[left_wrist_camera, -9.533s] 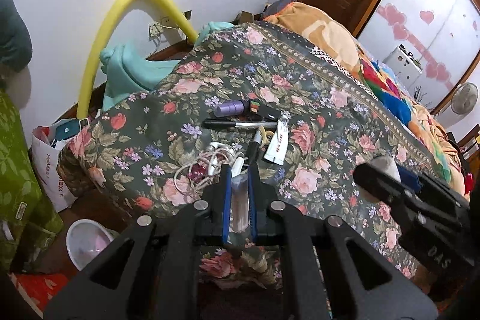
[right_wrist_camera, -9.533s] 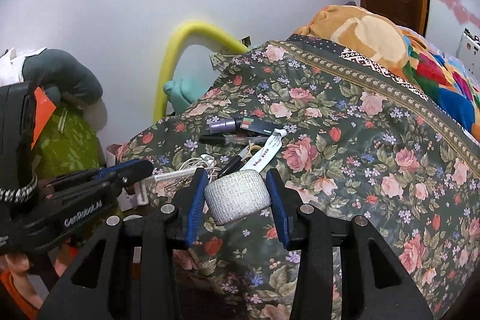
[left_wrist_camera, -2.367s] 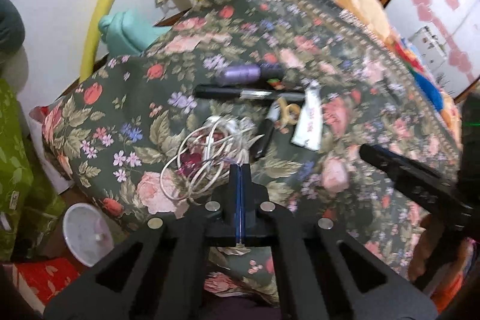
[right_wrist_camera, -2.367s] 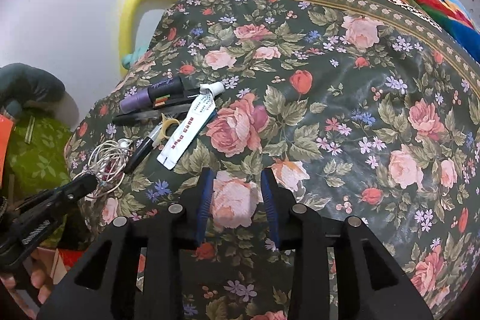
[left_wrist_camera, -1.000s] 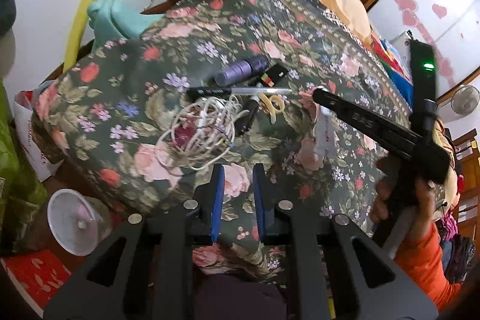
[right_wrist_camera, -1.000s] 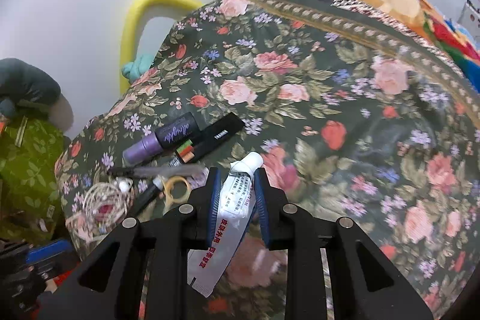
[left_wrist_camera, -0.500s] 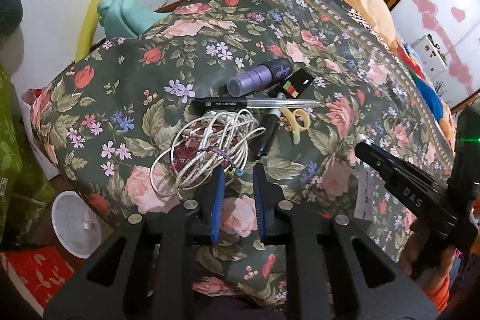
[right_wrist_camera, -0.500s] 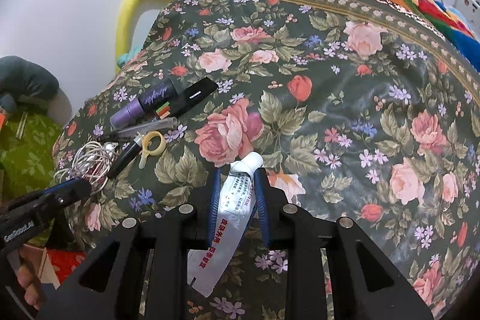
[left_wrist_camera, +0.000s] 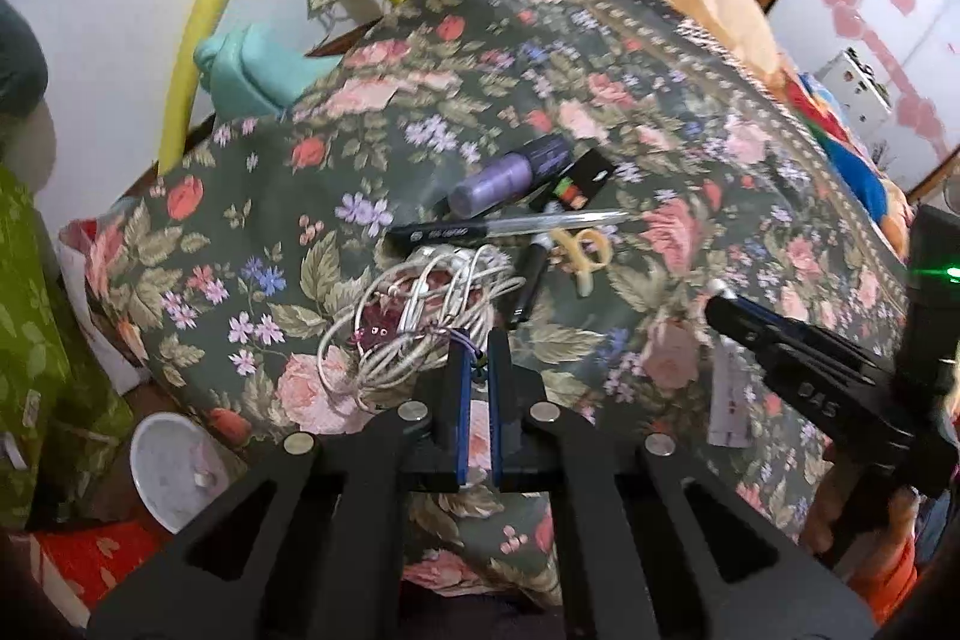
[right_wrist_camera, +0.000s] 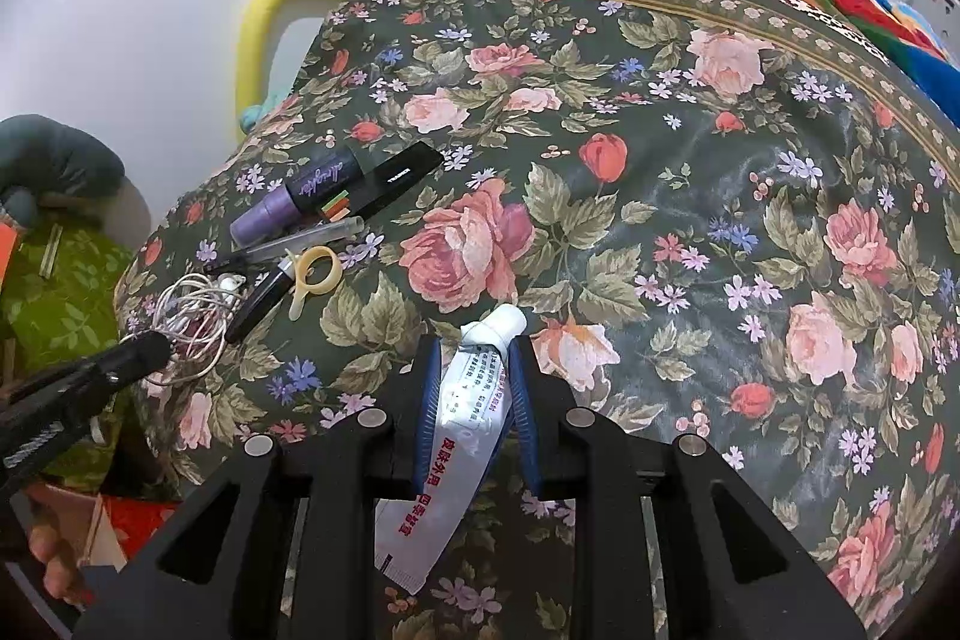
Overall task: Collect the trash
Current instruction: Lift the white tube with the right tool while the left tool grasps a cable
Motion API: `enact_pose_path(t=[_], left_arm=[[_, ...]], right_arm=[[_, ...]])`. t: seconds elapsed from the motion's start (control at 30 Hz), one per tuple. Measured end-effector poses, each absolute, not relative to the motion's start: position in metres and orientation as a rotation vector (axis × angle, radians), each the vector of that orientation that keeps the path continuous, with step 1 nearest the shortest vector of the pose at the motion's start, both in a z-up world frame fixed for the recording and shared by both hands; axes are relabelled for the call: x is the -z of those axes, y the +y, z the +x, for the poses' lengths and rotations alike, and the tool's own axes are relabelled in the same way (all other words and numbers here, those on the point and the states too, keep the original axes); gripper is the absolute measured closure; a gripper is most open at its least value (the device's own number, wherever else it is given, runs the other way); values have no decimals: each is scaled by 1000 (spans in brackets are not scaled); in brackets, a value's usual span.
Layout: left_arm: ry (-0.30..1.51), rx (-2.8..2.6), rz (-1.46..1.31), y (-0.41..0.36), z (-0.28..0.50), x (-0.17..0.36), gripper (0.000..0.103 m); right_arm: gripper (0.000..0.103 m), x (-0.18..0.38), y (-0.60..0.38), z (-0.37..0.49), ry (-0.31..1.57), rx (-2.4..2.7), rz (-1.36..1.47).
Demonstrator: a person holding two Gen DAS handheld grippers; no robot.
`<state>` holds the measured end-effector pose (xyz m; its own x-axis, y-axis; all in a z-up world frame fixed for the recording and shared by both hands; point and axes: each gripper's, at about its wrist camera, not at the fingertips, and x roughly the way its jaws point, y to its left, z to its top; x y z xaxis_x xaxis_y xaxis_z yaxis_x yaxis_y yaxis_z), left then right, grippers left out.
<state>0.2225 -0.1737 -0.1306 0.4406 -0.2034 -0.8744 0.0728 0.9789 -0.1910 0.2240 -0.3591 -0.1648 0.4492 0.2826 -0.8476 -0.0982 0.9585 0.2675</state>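
- Clamping a white tube [right_wrist_camera: 474, 400], the right hand-held gripper [right_wrist_camera: 474, 388] hangs over the bed [right_wrist_camera: 690, 196].
- Left hand-held gripper [left_wrist_camera: 477, 370] has just clenched on the cable [left_wrist_camera: 414, 316], beside the pen [left_wrist_camera: 504, 227].

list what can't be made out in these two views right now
- Left wrist view: whether the left gripper, whose jaws have just been closing with a purple strand at the tips, actually pinches the cable bundle; its fingers cover the contact.
- Left wrist view: pen lettering, blurred.
- Left wrist view: white tube, mostly behind the right gripper.
- Right wrist view: the tube's small print, too small.
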Motion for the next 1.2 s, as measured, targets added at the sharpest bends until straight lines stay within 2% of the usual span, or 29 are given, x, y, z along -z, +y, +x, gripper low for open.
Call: enact_pose_path(t=[0.4,0.67,0.93,1.2], left_arm=[[987,207,-108,-170,223,72,100],[942,176,-138,-143,216,51,100],[963,106,-147,-100,204,63,100],[1060,73,-165,-68,214,99,100]], right_arm=[[82,144,-352,211,1050,-250,184],[82,117,-339,206,1000,-269,162],[82,103,-308,200,971,-299,126],[82,118,-299,203,995,-277,111]])
